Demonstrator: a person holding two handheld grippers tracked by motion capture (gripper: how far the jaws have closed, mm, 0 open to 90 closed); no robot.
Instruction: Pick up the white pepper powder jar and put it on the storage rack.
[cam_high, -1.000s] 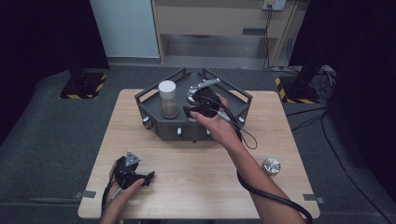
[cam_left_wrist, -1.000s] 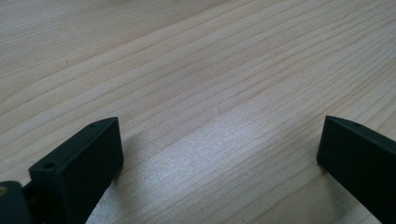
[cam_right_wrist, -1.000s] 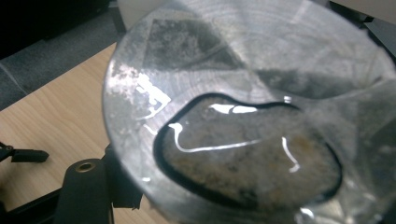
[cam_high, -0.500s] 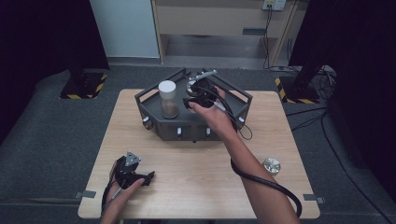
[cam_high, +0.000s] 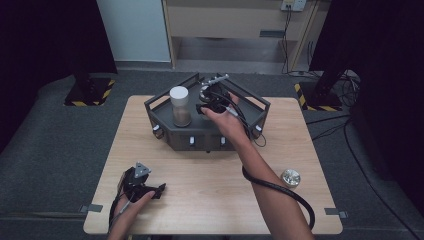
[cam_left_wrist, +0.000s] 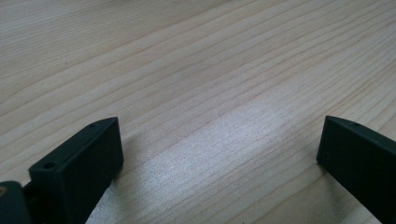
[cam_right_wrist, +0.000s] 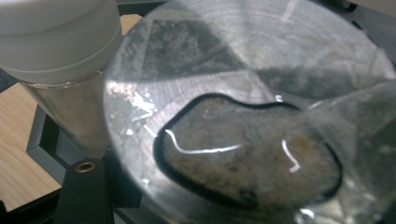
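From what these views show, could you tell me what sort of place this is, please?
Most likely a lab or recording room set up for tabletop trials. A wooden table stands alone on grey carpet between black curtains, a hazard-striped stand base sits beside it, and cables run to a wall socket.

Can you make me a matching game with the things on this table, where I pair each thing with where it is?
Things:
1. jar with the white lid
2. small round metal lid
3. left gripper
4. clear jar

Places:
A. lying alone on the wood near the table's right edge
B. standing in the left part of the dark tray
C. resting on the wood at the near left, jaws open
D. held over the tray in the right gripper

Pairs: 1-B, 2-A, 3-C, 4-D
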